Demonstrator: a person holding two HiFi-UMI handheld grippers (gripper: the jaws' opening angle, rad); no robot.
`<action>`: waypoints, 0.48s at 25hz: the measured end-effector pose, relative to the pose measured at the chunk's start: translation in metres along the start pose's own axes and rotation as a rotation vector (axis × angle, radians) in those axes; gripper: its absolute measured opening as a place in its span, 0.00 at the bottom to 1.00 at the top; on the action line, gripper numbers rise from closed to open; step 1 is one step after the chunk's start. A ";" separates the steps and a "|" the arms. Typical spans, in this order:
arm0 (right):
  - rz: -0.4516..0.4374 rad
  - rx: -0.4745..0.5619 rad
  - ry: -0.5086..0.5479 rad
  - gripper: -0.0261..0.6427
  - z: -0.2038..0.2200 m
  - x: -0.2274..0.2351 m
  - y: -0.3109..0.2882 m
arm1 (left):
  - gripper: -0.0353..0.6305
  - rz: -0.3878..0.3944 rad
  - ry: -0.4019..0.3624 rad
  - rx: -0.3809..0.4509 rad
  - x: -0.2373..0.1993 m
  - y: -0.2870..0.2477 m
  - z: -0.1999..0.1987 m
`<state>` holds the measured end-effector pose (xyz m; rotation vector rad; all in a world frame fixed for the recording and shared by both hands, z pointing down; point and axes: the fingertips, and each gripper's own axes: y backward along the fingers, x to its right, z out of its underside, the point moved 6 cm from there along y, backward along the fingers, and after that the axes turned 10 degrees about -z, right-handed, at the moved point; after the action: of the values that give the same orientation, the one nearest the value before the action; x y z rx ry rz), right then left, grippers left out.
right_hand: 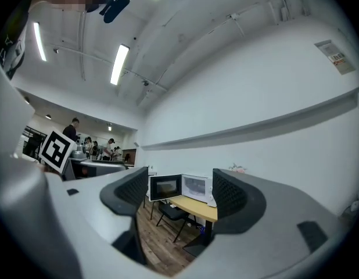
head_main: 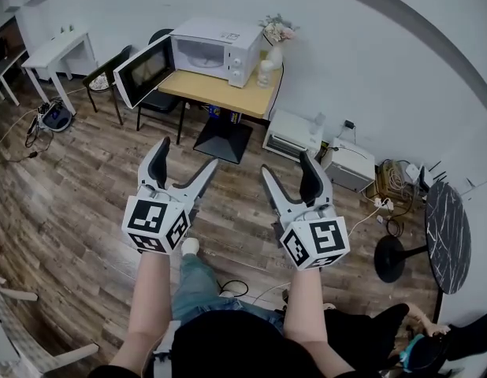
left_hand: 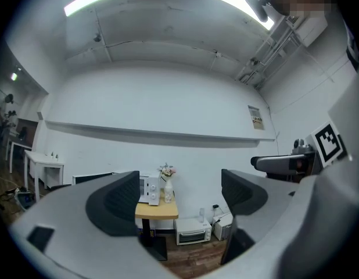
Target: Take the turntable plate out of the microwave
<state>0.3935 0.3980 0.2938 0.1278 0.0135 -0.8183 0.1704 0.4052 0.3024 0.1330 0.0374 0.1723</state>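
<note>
plate (right_hand: 195, 189) is lying inside the microwave (head_main: 214, 50), only dimly showing | microwave is standing on a wooden table (head_main: 228, 94) against the wall, its door (head_main: 143, 71) hanging wide open | left gripper (head_main: 187, 154) and right gripper (head_main: 286, 163) are hovering well short of the table, jaws spread, gripping nothing

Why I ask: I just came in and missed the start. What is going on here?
A person stands back from a microwave that sits on a small wooden table, with a two-jaw gripper in each hand. The left gripper and the right gripper are both open and empty, pointed toward the microwave from well short of it. The microwave door already hangs open. The turntable plate is too small to make out from here.
</note>
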 end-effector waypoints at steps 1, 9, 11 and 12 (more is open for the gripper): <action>-0.001 -0.007 -0.017 0.55 0.001 0.003 -0.006 | 0.69 0.004 0.003 0.002 -0.004 -0.005 0.000; 0.036 -0.084 -0.034 0.55 0.014 0.033 -0.086 | 0.69 0.022 -0.006 0.041 -0.061 -0.066 0.004; 0.042 -0.083 -0.041 0.55 0.014 0.040 -0.114 | 0.69 0.015 -0.010 0.024 -0.082 -0.085 0.006; 0.045 -0.080 -0.041 0.55 0.014 0.043 -0.128 | 0.69 0.012 -0.002 0.017 -0.093 -0.094 0.007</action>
<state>0.3290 0.2782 0.2908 0.0357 0.0044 -0.7745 0.0955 0.2960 0.2991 0.1507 0.0359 0.1841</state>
